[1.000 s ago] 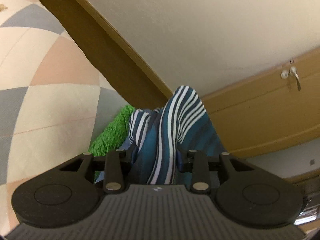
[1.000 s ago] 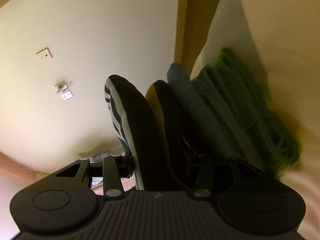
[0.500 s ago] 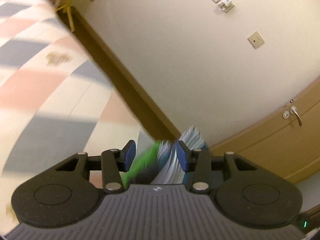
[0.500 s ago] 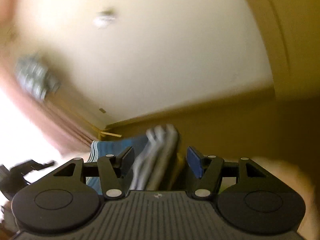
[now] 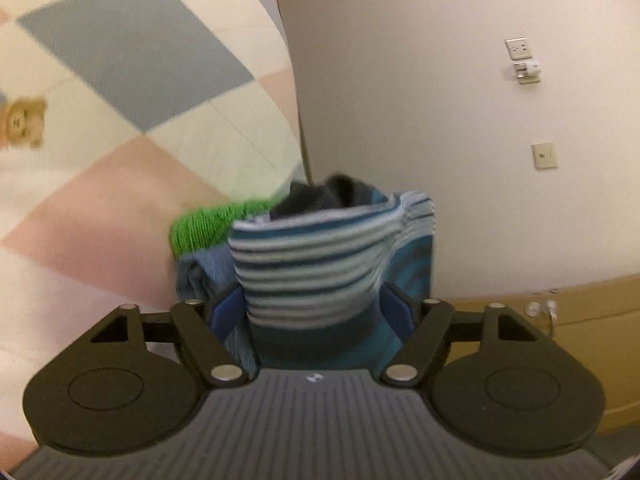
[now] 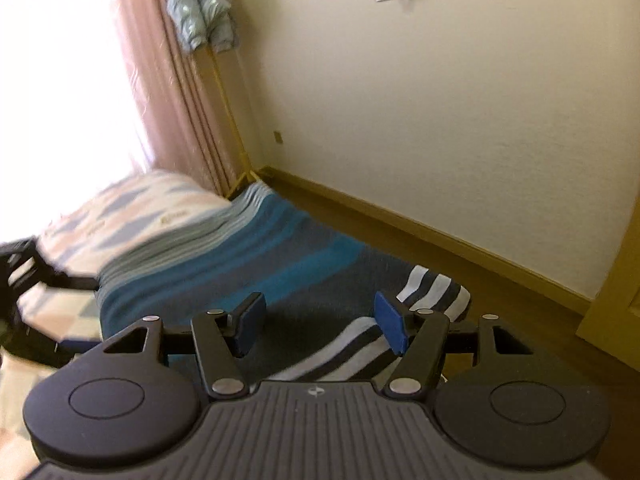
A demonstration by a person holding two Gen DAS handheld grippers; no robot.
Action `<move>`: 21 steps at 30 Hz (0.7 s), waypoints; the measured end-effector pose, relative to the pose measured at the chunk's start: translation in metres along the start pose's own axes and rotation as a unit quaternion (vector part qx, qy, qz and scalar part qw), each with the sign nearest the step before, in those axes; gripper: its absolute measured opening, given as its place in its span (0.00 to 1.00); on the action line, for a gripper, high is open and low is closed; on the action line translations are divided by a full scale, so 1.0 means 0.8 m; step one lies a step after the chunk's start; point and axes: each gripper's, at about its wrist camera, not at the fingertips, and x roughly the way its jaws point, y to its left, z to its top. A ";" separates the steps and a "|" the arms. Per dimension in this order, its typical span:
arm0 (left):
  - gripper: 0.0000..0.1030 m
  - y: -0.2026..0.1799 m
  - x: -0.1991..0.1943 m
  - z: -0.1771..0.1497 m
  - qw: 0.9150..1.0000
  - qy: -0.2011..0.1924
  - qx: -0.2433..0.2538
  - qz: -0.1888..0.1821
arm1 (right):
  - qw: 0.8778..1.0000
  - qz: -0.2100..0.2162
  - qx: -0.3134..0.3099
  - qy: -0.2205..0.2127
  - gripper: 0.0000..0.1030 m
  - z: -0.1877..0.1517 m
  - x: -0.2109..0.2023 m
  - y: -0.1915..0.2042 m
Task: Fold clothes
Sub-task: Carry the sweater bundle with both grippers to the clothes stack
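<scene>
a: my left claw (image 5: 314, 308) first. its jaws are opening right now, and a bunched fold of the striped garment (image 5: 316, 264) stands between the blue pads (image 5: 226, 312). the cloth fills the gap from side to side, so from here i cannot tell whether the pads press on it at this moment.

b: and your right claw (image 6: 318, 322)?

a: its jaws stand apart. the same striped garment (image 6: 248, 264) lies spread beneath it, teal and dark blue bands running away toward the corner of the room, and a strip with white and dark stripes (image 6: 360, 344) passes under the right-hand pad. neither pad presses the fabric.

b: where does the clothing sit?

a: on the bed, over the patchwork quilt (image 5: 120, 128) with its grey, pink and cream diamonds and a small bear print (image 5: 20, 122). in the left view a green knit piece (image 5: 208, 224) and a blue fold (image 5: 200, 276) lie just beside the striped bundle, on its left.

b: anything else around?

a: a pale wall with a socket (image 5: 520, 50) and a switch plate (image 5: 544, 156), pink curtains (image 6: 176, 80), and a light blue garment (image 6: 202, 4) hanging on a yellow rack (image 6: 230, 120) near the window. at the left edge of the right view, part of the other black tool (image 6: 24, 264) shows, blurred.
</scene>
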 end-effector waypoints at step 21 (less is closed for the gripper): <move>0.41 -0.020 -0.034 -0.016 0.993 -0.049 0.094 0.042 | 0.999 0.009 -0.039 -0.008 0.66 -0.047 -0.043 0.028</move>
